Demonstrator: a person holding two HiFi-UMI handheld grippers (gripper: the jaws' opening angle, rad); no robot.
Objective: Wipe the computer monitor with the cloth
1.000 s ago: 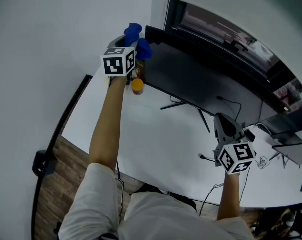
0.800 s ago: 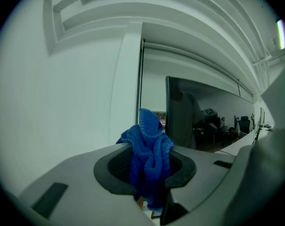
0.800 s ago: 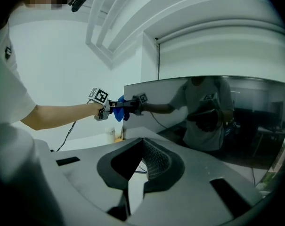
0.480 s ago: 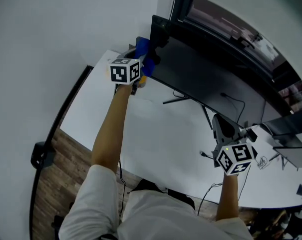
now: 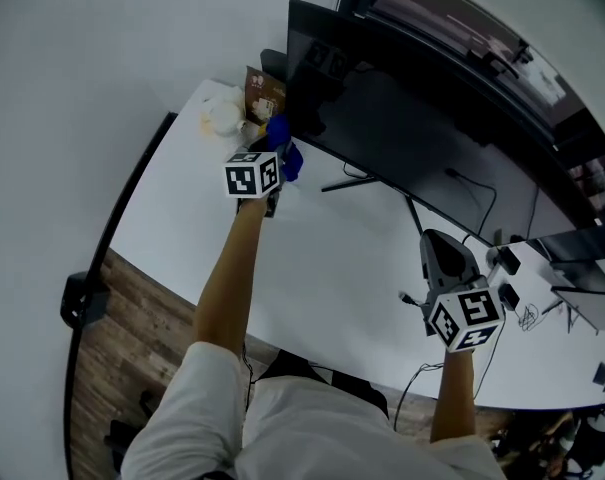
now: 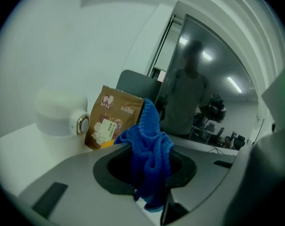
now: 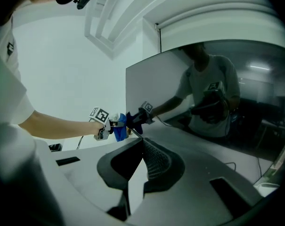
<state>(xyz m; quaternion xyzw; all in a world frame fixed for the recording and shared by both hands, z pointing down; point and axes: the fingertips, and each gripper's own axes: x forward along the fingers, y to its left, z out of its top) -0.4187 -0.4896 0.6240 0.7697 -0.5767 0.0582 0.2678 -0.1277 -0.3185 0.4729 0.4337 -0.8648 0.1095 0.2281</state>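
Two grippers work over a white table (image 5: 312, 268). Low at the right of the head view, the right gripper (image 5: 442, 253) hangs with jaws together on nothing, well apart from the work. Farther up, at centre left, the left gripper (image 5: 277, 173) pinches a bunched blue cloth (image 6: 149, 149) at the lower left corner of the monitor (image 5: 402, 133); contact with the screen cannot be confirmed. Beyond, at upper left, a bag (image 5: 264, 93) and a white pot (image 5: 222, 118) stand near that corner. The likely risks: the loose bunch could slip out under a firm stroke, letting hard jaws scrape the screen; a push at the corner, with nothing steadying it, could swing the monitor on its thin stand (image 5: 357, 183); a wide sweep could topple the bag
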